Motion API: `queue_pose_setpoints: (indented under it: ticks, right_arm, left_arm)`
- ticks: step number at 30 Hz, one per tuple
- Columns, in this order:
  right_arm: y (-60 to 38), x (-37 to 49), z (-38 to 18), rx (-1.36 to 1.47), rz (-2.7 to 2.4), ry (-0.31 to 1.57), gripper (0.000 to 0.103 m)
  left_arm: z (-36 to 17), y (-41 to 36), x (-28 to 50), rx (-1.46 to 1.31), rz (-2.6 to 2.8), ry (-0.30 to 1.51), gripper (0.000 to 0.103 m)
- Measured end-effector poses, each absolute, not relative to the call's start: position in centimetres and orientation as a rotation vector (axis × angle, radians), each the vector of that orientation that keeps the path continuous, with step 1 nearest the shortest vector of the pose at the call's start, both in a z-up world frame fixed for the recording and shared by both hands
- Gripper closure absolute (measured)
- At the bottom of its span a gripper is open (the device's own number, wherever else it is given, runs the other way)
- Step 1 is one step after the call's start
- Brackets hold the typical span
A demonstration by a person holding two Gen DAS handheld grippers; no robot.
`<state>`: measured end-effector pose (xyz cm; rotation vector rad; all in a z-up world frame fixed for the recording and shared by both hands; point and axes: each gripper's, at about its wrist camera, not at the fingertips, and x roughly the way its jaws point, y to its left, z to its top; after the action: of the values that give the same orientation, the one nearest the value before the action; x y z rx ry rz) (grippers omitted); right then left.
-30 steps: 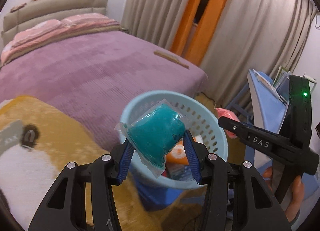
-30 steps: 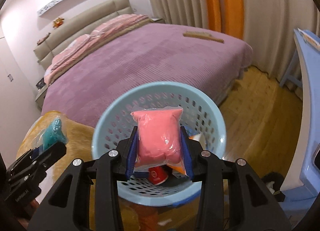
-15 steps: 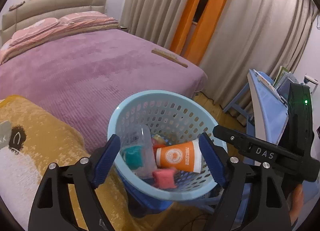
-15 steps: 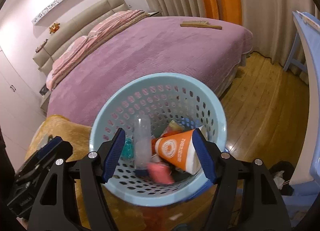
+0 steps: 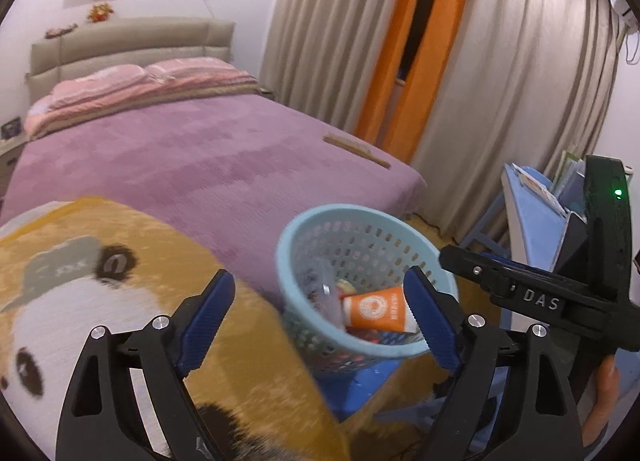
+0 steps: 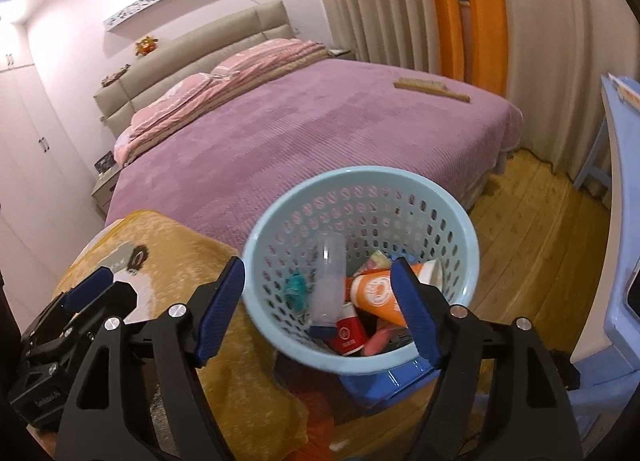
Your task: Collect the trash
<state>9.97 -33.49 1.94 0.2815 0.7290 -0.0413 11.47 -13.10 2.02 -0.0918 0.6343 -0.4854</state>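
A light blue perforated basket (image 6: 464, 221) stands on a blue stool beside the bed; it also shows in the left wrist view (image 5: 292, 229). Inside lie an orange cup (image 6: 374, 293), a red cup (image 6: 352, 337), a clear bottle (image 6: 330, 281), the teal packet (image 6: 296, 291) and the pink packet (image 6: 380, 339). My right gripper (image 6: 320, 309) is open and empty, just above the basket's near rim. My left gripper (image 5: 318, 319) is open and empty, to the left of the basket over a yellow panda blanket (image 5: 120, 261).
A purple bed (image 6: 304, 133) with a wooden brush (image 6: 430, 90) on it fills the middle. A blue desk (image 5: 528, 213) with books stands at the right. Wooden floor (image 6: 532, 229) lies beyond the basket. Curtains (image 5: 500, 73) hang behind.
Both grippers opened and dropped the teal and pink packets into the basket. Both have since pulled back; the left one swung left over the blanket.
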Motion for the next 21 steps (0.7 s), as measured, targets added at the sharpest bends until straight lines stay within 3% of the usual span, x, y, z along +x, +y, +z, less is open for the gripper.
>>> queue_pose_setpoints:
  ticks: [21]
  right_arm:
    - [-27.4,2.4,3.8,0.107,-0.178,0.375,0.031]
  left_arm:
    - [0.9,-7.0,6.5,-0.101,-0.233,0.408,0.013]
